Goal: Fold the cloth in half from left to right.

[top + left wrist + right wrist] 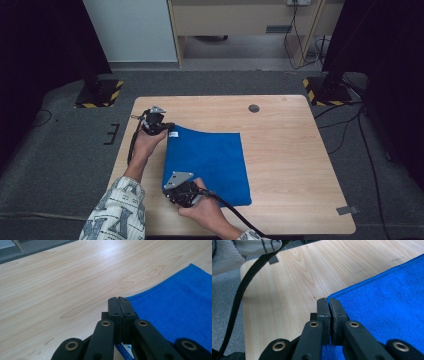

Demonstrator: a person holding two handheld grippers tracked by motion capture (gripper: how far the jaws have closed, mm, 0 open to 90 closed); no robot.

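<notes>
Nearest to me, my right tongs (173,186) are closed on the near left corner of the blue towel (210,162), at about 7 o'clock of the cloth; in the right gripper view the two black jaws press together with the blue edge between them (329,312). The towel lies flat on the wooden surface (290,160), a little left of its middle. Farther away, at about 11 o'clock of the towel, my left tongs (167,127) are also closed, gripping the far left corner; in the left gripper view the jaws meet on the hem (118,308). Beyond the surface there is grey floor (225,82) and a small dark hole (254,108) near the far edge.
</notes>
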